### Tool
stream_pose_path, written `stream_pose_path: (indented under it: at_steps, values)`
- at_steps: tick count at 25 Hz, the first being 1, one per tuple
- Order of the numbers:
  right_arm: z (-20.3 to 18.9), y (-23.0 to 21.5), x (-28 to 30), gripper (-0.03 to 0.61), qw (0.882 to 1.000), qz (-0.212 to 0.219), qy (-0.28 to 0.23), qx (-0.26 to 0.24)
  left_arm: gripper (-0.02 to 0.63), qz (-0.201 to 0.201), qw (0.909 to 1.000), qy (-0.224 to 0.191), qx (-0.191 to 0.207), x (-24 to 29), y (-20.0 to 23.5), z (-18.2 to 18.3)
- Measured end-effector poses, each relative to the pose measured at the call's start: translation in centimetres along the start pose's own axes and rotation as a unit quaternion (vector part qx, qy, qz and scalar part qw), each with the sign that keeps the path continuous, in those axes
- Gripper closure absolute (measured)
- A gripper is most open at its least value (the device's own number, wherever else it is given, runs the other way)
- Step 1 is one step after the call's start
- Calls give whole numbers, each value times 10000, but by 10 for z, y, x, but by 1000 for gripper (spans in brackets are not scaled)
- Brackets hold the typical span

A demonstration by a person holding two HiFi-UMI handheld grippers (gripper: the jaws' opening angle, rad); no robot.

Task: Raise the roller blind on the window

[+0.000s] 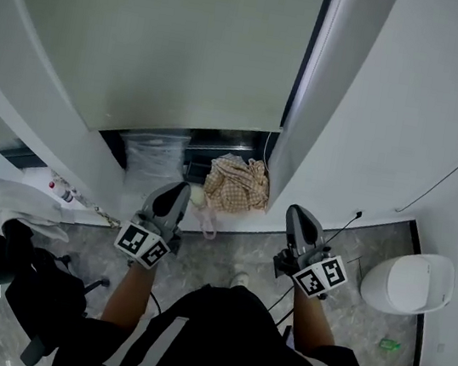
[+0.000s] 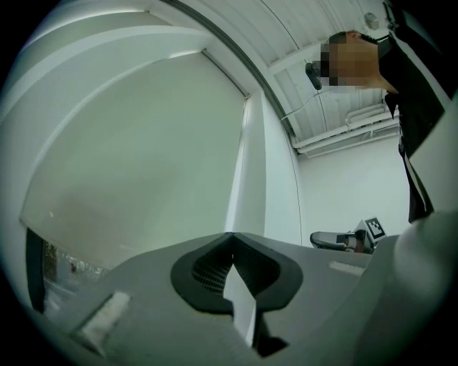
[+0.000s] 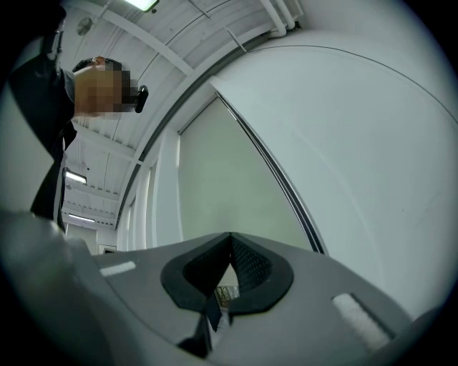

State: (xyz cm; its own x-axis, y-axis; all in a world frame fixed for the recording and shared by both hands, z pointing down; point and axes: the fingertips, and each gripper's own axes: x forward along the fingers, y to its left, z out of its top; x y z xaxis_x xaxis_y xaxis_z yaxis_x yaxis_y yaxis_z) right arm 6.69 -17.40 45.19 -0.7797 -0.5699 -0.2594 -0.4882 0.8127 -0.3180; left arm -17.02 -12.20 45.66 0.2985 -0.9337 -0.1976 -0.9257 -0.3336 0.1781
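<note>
Blind status: roller blind (image 1: 199,44) hung low over the window and covered nearly all of the glass. Only a dark strip was open below its bottom edge, just above the sill.

On the sill in that strip were a checked cloth (image 1: 237,183) and, to its left, a clear plastic bag (image 1: 155,158).

Progress: by my reading the raise had not begun. All of the lifting was left to do, and nothing had been gripped.

Left hand-held gripper (image 1: 178,191): jaws closed tip to tip with nothing between them. It was held up in front of the blind and apart from it.

Right hand-held gripper (image 1: 297,213): also closed and empty. It was level with the left one, near the white window frame (image 1: 331,82).

A thin cord (image 1: 266,147) hung at the blind's right edge. It was probably the pull cord but too fine to be sure. Neither hand-held gripper touched it.

Head view only: the sill items, the grey floor (image 1: 225,259), a white bin (image 1: 409,284) at right and a dark chair (image 1: 6,259) at left.

Left gripper view only: the blind's full height up to the ceiling, and the right hand-held gripper side-on in the distance.

Right gripper view only: the dark frame line running up the blind's right side, and the ceiling lights.
</note>
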Motion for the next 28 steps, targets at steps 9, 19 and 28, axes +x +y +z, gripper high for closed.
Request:
stream_pose_path:
  at_steps: [9,19,28]
  values:
    - [41,-47,26,577,9987,279,-389,165,612,-410,9991,-93,38,88,-11,3]
    - [45,-81,27,577,9993,104,-308,-195,611,-1034,9945,-132,-139,175,-21,-9]
    - [59,-95,26,577,9967,-477,-599,-265,611,-1912,9799,-181,-547,256,-24,10]
